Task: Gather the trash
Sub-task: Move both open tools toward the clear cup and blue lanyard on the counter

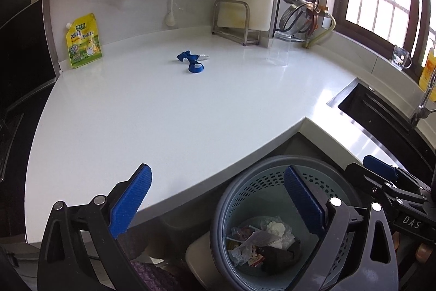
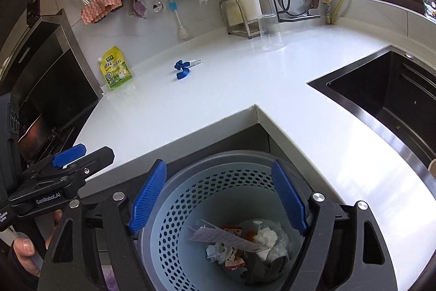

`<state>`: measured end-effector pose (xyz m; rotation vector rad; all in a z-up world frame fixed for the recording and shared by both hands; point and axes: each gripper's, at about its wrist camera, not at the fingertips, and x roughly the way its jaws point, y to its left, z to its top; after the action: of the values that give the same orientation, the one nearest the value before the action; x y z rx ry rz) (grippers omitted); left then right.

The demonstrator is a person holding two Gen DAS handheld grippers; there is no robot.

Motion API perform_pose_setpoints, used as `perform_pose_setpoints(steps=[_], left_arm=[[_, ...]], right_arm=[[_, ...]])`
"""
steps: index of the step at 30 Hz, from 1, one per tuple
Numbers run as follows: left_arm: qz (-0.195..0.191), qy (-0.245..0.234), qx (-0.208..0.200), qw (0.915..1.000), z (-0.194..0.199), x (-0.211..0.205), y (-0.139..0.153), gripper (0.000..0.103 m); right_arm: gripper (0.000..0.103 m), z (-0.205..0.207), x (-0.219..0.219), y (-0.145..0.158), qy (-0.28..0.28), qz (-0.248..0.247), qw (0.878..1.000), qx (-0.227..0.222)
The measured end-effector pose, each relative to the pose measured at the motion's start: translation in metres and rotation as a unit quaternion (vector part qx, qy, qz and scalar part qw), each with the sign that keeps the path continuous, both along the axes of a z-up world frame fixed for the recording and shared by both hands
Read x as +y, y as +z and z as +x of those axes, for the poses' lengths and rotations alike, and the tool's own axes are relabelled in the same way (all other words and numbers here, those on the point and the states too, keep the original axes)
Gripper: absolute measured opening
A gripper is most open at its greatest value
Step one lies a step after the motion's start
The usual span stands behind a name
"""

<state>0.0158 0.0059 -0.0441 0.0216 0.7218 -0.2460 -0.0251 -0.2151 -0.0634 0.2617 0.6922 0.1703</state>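
Between drops: both tools, left tool [image 1: 218, 199] and right tool [image 2: 219, 198], open and empty above bin [image 2: 174, 212]; next, reaching to blue scrap [image 1: 190, 62] on bench [image 1: 163, 111] beyond bin.

Perforated bin [image 2: 190, 209] on floor, crumpled trash [image 2: 245, 242] inside

counter [image 2: 218, 100]: glossy white | bin [image 2: 190, 198]: perforated plastic | sink [image 2: 387, 89]: dark matt
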Motion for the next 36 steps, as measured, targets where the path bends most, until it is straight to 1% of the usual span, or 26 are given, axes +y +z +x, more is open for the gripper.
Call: perform_pose_setpoints(steps=[4, 6, 11, 16, 23, 27, 32, 36], left_arm=[[-0.007, 0.002, -0.004, 1.0, 0.013, 0.006, 0.007, 0.096], [-0.008, 0.0, 0.0, 1.0, 0.021, 0.008, 0.009, 0.096], [0.005, 0.002, -0.006, 1.0, 0.041, 0.01, 0.016, 0.096], [0.013, 0.019, -0.02, 0.9995, 0.068, 0.014, 0.024, 0.097], [0.015, 0.056, -0.025, 0.998, 0.123, 0.018, 0.03, 0.097], [0.022, 0.073, -0.029, 0.9966, 0.156, 0.014, 0.031, 0.097], [0.042, 0.088, -0.029, 0.9948, 0.195, 0.004, 0.026, 0.097], [0.051, 0.099, -0.027, 0.9934, 0.222, -0.003, 0.019, 0.097]], right_arm=[[0.076, 0.014, 0.005, 0.007, -0.001, -0.012, 1.0, 0.0], [0.076, 0.017, 0.005, 0.014, -0.004, -0.015, 1.0, -0.007], [0.078, 0.027, -0.002, 0.024, -0.018, -0.011, 1.0, -0.02], [0.078, 0.054, -0.012, 0.032, -0.025, -0.018, 0.999, -0.024], [0.08, 0.111, -0.032, 0.039, -0.036, -0.04, 0.998, -0.022], [0.082, 0.153, -0.05, 0.036, -0.038, -0.033, 0.999, -0.016], [0.082, 0.206, -0.07, 0.029, -0.037, -0.01, 0.999, 0.009], [0.084, 0.242, -0.075, 0.028, -0.043, -0.022, 0.999, 0.007]])
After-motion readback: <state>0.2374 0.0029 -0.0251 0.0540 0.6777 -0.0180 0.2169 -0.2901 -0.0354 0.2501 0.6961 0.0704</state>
